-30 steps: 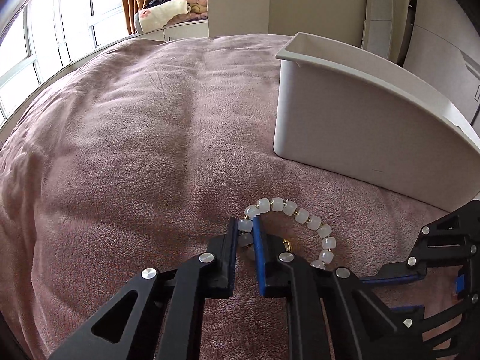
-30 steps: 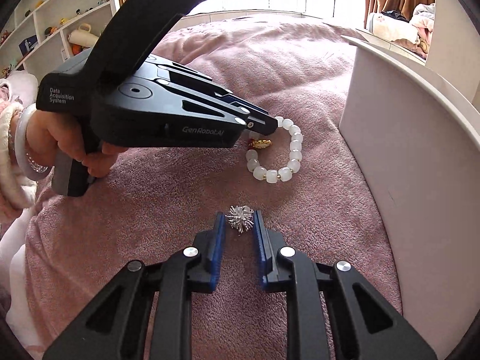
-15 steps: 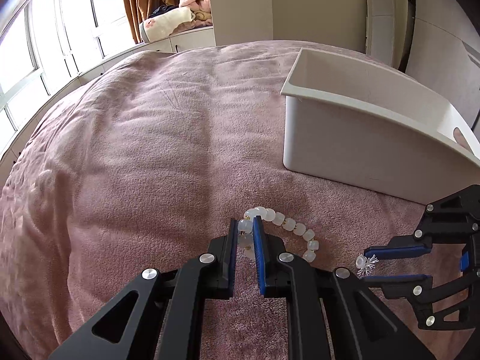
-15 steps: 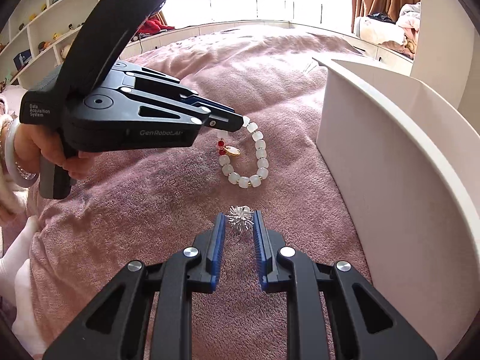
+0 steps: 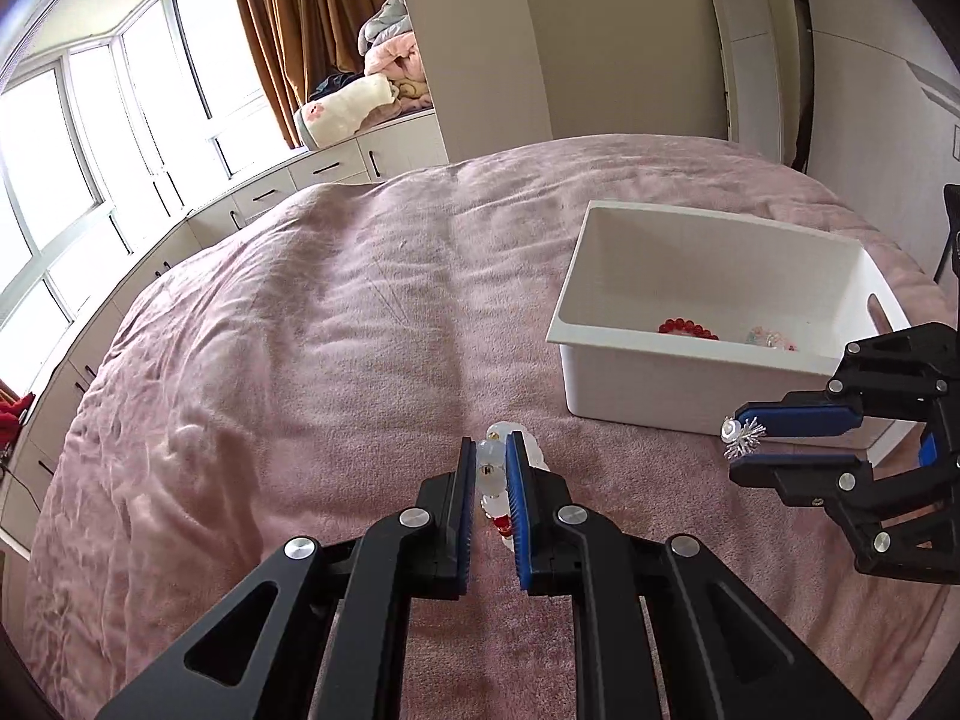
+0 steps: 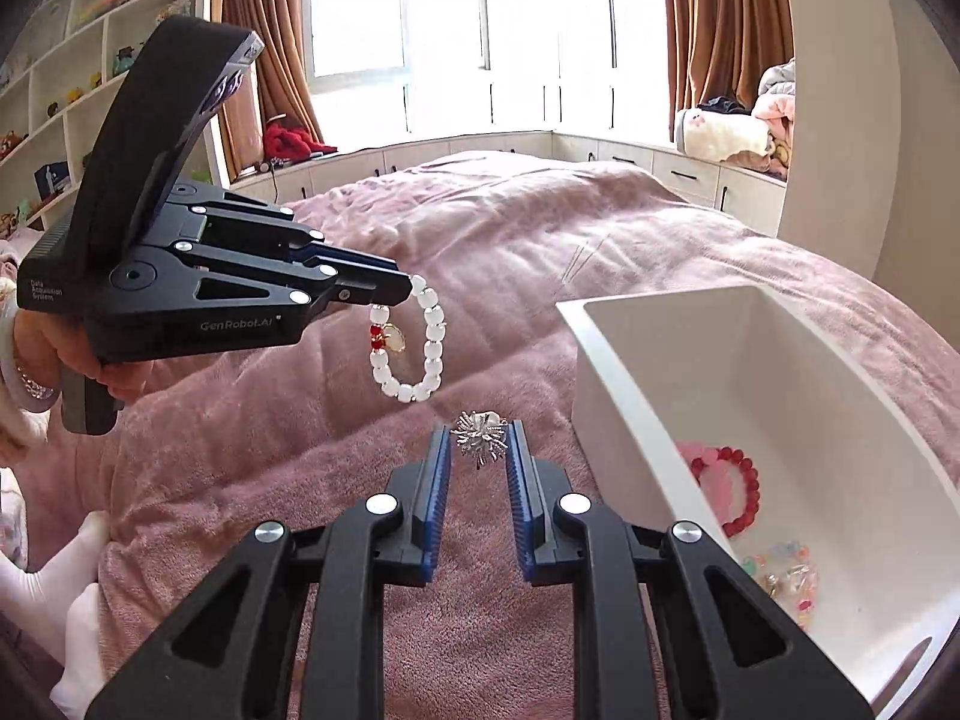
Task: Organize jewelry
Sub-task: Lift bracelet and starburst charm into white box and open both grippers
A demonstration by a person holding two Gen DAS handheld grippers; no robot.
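Observation:
My left gripper (image 5: pixel 491 456) is shut on a white bead bracelet (image 5: pixel 493 468) with a red bead and gold charm. In the right wrist view the bracelet (image 6: pixel 420 348) hangs from that gripper (image 6: pixel 408 288) above the pink bedspread. My right gripper (image 6: pixel 479 447) is shut on a small silver spiky brooch (image 6: pixel 479 443), also lifted off the bed. In the left wrist view the right gripper (image 5: pixel 741 447) holds the brooch (image 5: pixel 743 437) just in front of the white bin (image 5: pixel 600 384). The bin (image 6: pixel 618 420) holds a red bead bracelet (image 6: pixel 741 492) and a pastel bracelet (image 6: pixel 780 576).
The pink bedspread (image 5: pixel 300 360) covers the bed. Window-seat cabinets (image 5: pixel 336 168) with a pile of bedding run along the far side. Shelves (image 6: pixel 72 60) stand at the left in the right wrist view.
Both grippers have risen from the bed with their pieces. The bracelet now hangs free, and the bin's inside has come into view.

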